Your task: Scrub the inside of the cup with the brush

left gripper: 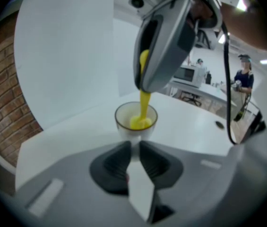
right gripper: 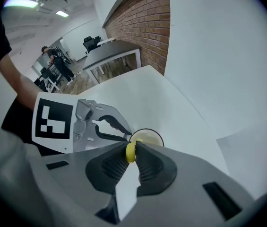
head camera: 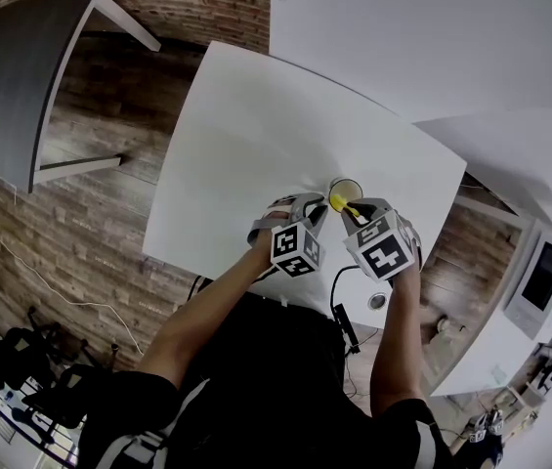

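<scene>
Cup (head camera: 345,189): upright on white bench (head camera: 256,135), toward the person's side. Left tool (left gripper: 135,144): clamped on the cup's near wall. Right tool (right gripper: 131,150): clamped on the handle of a yellow brush (left gripper: 144,109), its head down inside the cup.

Left tool (left gripper: 135,146), right tool (right gripper: 131,150): both clamped.
</scene>
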### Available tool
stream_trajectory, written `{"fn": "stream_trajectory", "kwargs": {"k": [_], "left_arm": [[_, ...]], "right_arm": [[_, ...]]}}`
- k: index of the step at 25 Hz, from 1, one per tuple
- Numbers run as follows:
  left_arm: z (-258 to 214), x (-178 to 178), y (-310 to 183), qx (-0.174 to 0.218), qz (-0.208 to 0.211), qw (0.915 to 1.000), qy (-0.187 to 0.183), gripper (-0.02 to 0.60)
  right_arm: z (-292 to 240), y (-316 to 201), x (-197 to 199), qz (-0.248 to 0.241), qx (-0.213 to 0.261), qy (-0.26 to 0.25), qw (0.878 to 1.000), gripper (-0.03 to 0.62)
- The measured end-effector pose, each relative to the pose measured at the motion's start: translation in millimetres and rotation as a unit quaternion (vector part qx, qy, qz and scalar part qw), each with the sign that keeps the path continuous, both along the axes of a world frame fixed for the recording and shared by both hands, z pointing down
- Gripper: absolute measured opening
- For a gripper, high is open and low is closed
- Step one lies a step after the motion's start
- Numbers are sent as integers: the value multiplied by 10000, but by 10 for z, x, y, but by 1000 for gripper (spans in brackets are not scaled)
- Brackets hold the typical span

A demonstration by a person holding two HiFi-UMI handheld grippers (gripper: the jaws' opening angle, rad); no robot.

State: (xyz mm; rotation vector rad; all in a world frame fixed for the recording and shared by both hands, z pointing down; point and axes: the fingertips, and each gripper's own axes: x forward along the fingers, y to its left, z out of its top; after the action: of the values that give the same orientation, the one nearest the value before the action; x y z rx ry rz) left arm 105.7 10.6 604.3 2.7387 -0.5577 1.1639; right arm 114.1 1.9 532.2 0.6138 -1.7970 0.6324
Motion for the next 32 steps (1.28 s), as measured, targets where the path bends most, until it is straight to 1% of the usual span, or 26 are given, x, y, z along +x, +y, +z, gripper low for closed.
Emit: {"fn": "stream_trajectory", "kwargs": {"k": [8, 12, 19, 25, 32], "left_arm": [[-16, 20, -11, -4, -41, 10000, 41, 60], [-5, 8, -17, -8, -62, 10000, 26, 60], [-6, 16, -2, -3, -72, 10000, -28, 60], [-5, -4, -12, 65, -133, 9998, -94, 63], [-131, -120, 27, -40, -315, 9995, 42, 71]], "right_arm": [[407, 14, 50, 281, -204, 140, 9993, 31], [432, -59, 53, 379, -111, 187, 9990, 31], [438, -83, 77, 571, -20, 99, 9983, 31], [341, -34, 176, 877, 222, 123, 9958, 31], [161, 8, 210, 1423, 657, -256, 9873, 31]]}}
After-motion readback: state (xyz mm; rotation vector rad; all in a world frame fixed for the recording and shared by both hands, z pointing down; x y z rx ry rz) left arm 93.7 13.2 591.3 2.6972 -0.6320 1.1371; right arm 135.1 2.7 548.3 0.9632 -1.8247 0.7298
